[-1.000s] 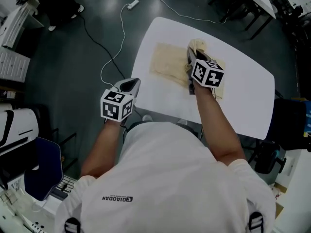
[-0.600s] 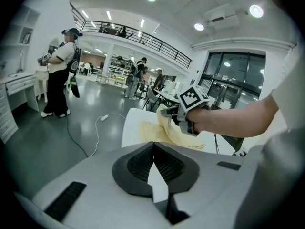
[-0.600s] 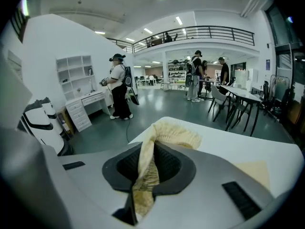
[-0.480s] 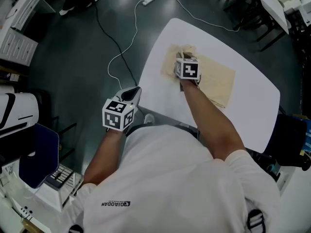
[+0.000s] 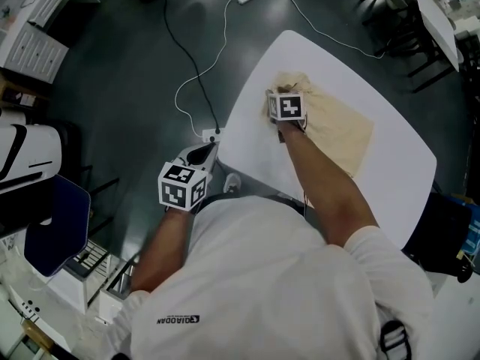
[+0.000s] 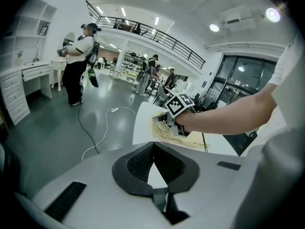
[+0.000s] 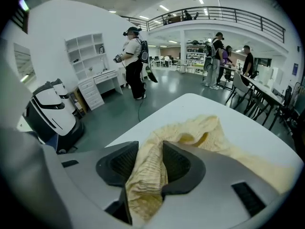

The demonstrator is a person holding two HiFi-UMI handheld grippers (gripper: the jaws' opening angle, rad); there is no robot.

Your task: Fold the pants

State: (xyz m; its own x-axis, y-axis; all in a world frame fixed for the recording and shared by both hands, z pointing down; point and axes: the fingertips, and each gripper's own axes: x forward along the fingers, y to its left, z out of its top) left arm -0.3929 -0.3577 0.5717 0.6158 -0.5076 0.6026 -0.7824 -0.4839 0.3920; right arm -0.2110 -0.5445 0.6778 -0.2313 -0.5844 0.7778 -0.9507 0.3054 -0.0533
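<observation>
**Q:** What is the largest item shown?

**A:** A white table with rounded corners, seen from above and set at an angle to the person.

**Q:** Where is the garment?

**A:** The pants, pale yellow, lie on the table. Most of the cloth is spread flat across the middle of the top. One end is bunched and raised at the far left, close to the table's edge.

**Q:** State of the right gripper?

**A:** The right gripper is at that bunched end. Its jaws have just been opening and now stand apart, with a ribbed band of the pants between them. The cloth fills the gap, so whether the pads touch it cannot be settled with certainty.

**Q:** And the left gripper?

**A:** The left gripper is held off the table, beyond its near left edge and close to the person's body. Its jaw tips meet, with nothing between them.

**Q:** Smallest item?

**A:** A white cable running past the table's far left side.
</observation>
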